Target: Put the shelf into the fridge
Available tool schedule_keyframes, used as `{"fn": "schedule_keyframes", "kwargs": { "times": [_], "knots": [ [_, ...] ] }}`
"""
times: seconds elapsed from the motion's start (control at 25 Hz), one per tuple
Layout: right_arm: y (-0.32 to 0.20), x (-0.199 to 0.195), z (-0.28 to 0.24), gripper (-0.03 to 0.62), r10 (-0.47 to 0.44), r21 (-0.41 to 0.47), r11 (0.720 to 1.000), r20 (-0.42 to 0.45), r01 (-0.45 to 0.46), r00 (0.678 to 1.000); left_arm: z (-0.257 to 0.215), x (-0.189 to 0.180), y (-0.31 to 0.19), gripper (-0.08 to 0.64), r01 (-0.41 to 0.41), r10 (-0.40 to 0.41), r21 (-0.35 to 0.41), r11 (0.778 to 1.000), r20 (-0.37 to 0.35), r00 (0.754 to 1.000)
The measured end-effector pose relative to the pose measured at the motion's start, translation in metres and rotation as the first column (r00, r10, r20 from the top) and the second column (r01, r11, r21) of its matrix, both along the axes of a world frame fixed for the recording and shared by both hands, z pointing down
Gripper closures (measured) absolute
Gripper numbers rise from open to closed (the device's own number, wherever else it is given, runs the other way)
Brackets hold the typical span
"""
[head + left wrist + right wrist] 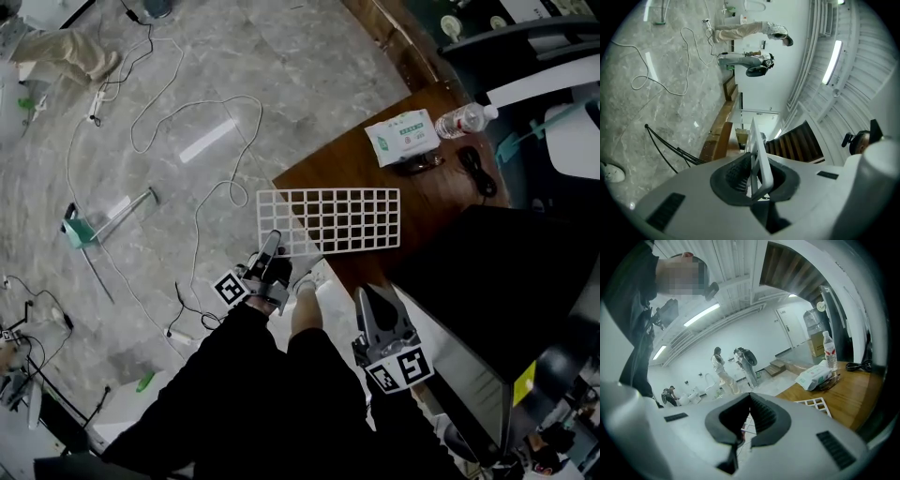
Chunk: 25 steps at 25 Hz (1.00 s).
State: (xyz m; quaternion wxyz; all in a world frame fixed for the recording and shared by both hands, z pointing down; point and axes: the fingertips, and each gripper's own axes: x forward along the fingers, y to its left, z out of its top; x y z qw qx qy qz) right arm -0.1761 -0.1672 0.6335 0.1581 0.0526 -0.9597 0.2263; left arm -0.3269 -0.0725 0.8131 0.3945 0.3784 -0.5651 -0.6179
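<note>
- Shelf (pixel 328 221): white wire grid, lying over near corner of table (pixel 441 192), left part overhanging floor (pixel 187 84).
- Left gripper (pixel 271 246): fingers (pixel 733 174) clamping on shelf's near-left edge, grid showing edge-on between them.
- Right gripper (pixel 377 298): hovering beside table, apart from shelf; fingers pressing together, gripping nothing.
- Tissue pack (pixel 401 136), bottle (pixel 466 119): sitting at table's far side.

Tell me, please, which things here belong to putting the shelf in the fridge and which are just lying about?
Part of the job: shelf, gripped at its corner by the left gripper; right gripper, shut and empty.
Lying about: pack of wipes, water bottle and black cable on the table; white cord on the floor.
</note>
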Motion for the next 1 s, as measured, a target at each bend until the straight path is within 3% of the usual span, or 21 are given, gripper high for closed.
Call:
{"fn": "schedule_keyframes", "kwargs": {
  "times": [0.12, 0.28, 0.4, 0.52, 0.64, 1.0],
  "knots": [
    [0.006, 0.007, 0.017, 0.591, 0.075, -0.104, 0.992, -0.011, -0.076, 0.997, -0.01, -0.013, 0.022, 0.526, 0.006, -0.006, 0.011, 1.0, 0.002, 1.0],
    [0.021, 0.024, 0.036, 0.584, 0.138, -0.234, 0.96, -0.075, -0.152, 0.988, -0.053, -0.024, 0.058, 0.526, 0.023, -0.023, 0.036, 0.999, 0.005, 1.0],
    [0.025, 0.034, 0.041, 0.449, 0.167, -0.353, 0.917, -0.079, -0.184, 0.983, -0.091, -0.024, 0.071, 0.526, 0.013, -0.014, 0.054, 0.998, 0.008, 1.0],
    [0.023, 0.029, 0.042, 0.364, 0.236, -0.486, 0.846, -0.024, -0.217, 0.971, -0.125, -0.032, 0.078, 0.526, -0.014, 0.012, 0.094, 0.995, 0.021, 1.0],
    [0.033, 0.013, 0.013, 0.305, 0.309, -0.606, 0.767, 0.058, -0.213, 0.949, -0.173, -0.04, 0.106, 0.526, -0.025, 0.023, 0.121, 0.992, 0.016, 1.0],
    [0.044, -0.022, -0.052, 0.275, 0.415, -0.721, 0.687, 0.293, -0.086, 0.861, -0.248, -0.054, 0.152, 0.525, -0.078, 0.075, 0.176, 0.981, 0.023, 0.997]
  ]
}}
